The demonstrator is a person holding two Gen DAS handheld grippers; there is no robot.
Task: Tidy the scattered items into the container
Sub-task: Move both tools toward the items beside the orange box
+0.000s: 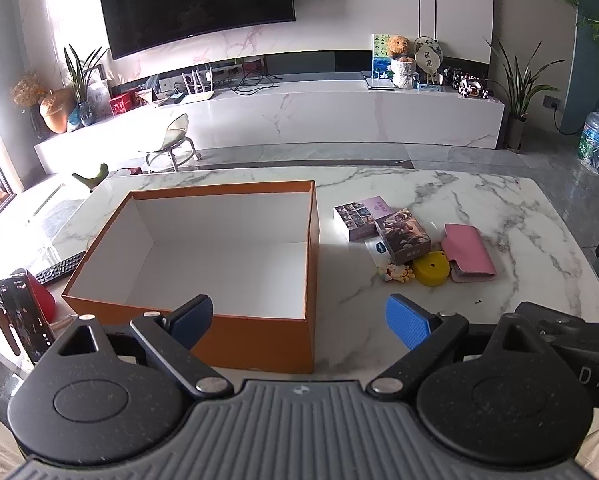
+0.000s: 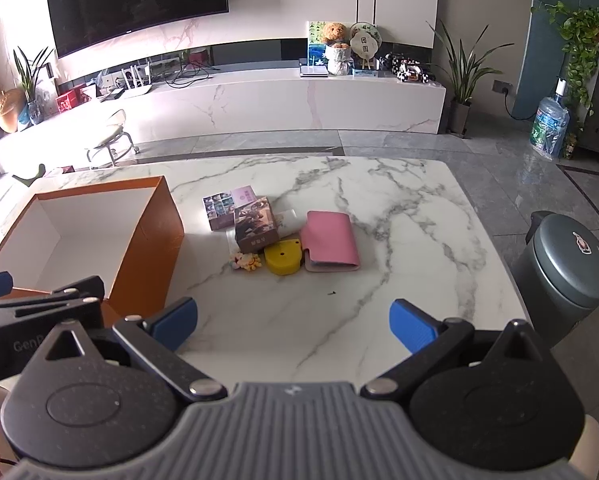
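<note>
On the table (image 1: 459, 200), orange box (image 1: 111, 236) — empty; both grippers (image 1: 299, 318) (image 2: 293, 322) spread wide.

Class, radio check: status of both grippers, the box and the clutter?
Left gripper open, idle. Right gripper open, idle. Orange box empty. Pink wallet, yellow case, card boxes piled beside it; nothing blocking.

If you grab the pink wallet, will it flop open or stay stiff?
The pink wallet probably bends a little: it looks soft and padded. Its flap looks closed, so it likely stays shut. It lies flat on the table, so it should slide, not roll.
</note>
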